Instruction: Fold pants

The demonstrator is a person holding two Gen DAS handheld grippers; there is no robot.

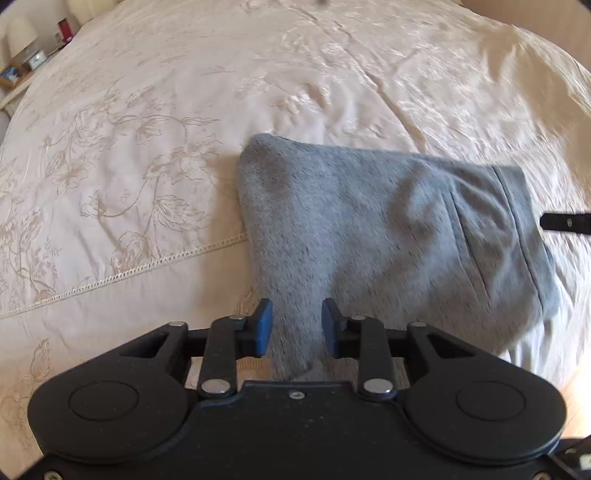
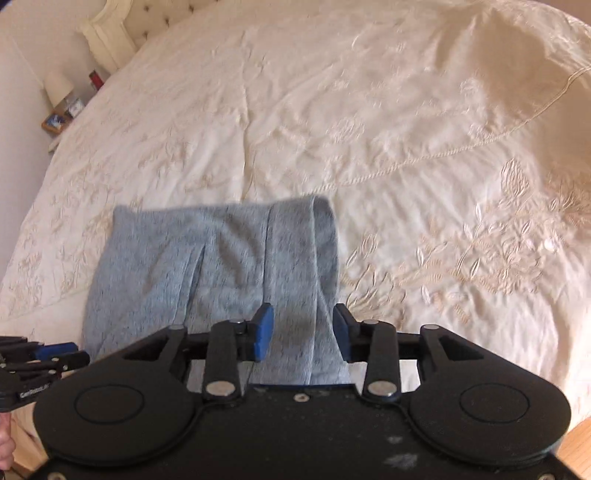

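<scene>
Grey folded pants (image 1: pixel 369 221) lie on the cream bedspread (image 1: pixel 147 129). Their waistband end (image 2: pixel 295 236) shows in the right wrist view. My left gripper (image 1: pixel 297 317) hovers over the near corner of the pants; its blue pads (image 1: pixel 264 325) stand apart with a narrow tongue of grey cloth lying loose between them. My right gripper (image 2: pixel 303 325) is over the waistband edge, jaws wide, with the cloth under and between the pads (image 2: pixel 264 332) but not pinched. The left gripper (image 2: pixel 55 354) also appears at the right wrist view's left edge, and a right gripper finger (image 1: pixel 565 221) at the left wrist view's right edge.
The embroidered bedspread (image 2: pixel 406 129) spreads wide beyond the pants. A bedside table (image 2: pixel 59 122) with a lamp and small items stands far left by the headboard (image 2: pixel 110 33). Wooden floor (image 1: pixel 576 402) shows past the bed's near right edge.
</scene>
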